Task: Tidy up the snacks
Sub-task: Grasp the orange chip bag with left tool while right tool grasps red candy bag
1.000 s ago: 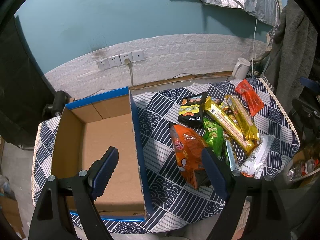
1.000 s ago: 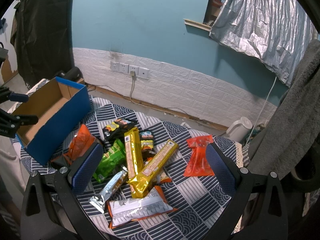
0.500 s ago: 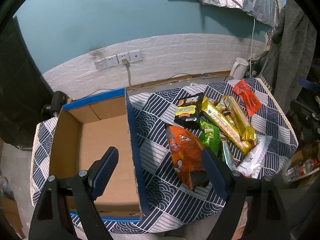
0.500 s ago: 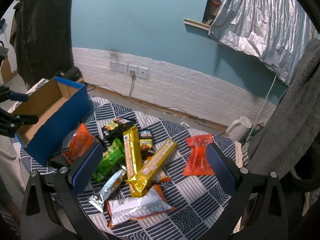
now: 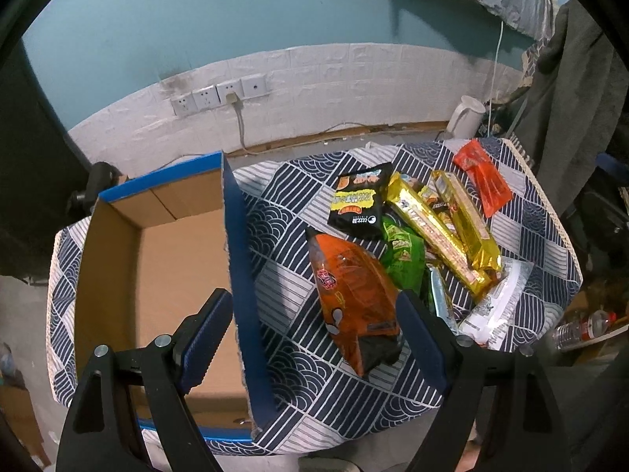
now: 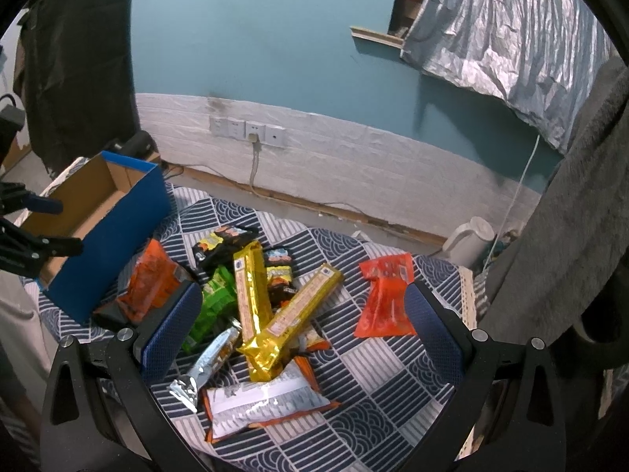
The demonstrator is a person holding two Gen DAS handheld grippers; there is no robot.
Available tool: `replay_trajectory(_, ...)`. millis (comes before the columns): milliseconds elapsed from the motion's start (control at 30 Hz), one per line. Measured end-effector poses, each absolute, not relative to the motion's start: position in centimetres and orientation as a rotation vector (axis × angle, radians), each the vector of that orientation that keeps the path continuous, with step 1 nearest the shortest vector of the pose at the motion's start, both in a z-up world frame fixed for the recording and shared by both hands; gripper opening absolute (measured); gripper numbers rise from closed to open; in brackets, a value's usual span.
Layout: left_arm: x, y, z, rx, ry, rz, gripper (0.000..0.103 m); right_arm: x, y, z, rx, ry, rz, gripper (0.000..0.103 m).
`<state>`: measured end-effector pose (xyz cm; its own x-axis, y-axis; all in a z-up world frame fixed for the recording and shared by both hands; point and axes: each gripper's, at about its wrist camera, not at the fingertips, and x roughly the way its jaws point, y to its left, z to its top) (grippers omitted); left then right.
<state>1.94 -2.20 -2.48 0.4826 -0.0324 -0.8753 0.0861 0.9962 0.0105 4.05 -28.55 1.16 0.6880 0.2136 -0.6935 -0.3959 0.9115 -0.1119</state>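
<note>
Colourful snack packets (image 6: 251, 306) lie heaped beside the empty blue-sided cardboard box (image 5: 165, 267).

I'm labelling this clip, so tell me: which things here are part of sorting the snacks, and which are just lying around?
Part of the job:
cardboard box
orange bag
green packet
black packet
two gold bars
red packet
silver bar
white bag

Just lying around:
kettle
wall sockets
water bottle

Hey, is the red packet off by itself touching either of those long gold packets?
Apart. In the right wrist view, patterned tablecloth shows plainly between the red packet and the nearest gold packet; the left wrist view agrees.
</note>
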Motion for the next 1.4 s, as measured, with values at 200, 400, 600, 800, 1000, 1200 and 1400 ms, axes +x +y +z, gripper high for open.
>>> replay_trajectory(200,3.5,-3.1,-4.8,0.039,1.139,-0.080,0.086,5.3,-30.1,0.4,-0.246,0.774,0.317,0.101)
replay_trajectory(400,6.0,-3.6,-6.6,0.043,1.179,-0.051,0.086,7.9,-32.3,-1.2,-0.253,0.836,0.277,0.101)
replay_trajectory(600,8.2,-4.1,-7.4,0.026,1.210,-0.078,0.086,12.2,-35.1,-4.6,-0.230,0.965,0.253,0.101)
replay_trajectory(800,10.1,-4.5,-8.4,0.053,1.215,-0.066,0.086,16.6,-37.3,-8.0,-0.156,1.102,0.226,0.101)
replay_trajectory(1000,11.2,-4.3,-10.1,0.037,1.263,-0.072,0.086,20.8,-38.8,-12.2,-0.175,1.207,0.182,0.101)
replay_trajectory(1200,12.7,-4.4,-10.9,0.030,1.280,-0.072,0.086,23.4,-39.7,-14.7,-0.076,1.262,0.197,0.101)
replay_trajectory(1400,14.1,-4.1,-12.1,0.017,1.310,-0.066,0.086,25.2,-39.6,-16.2,-0.061,1.291,0.201,0.101)
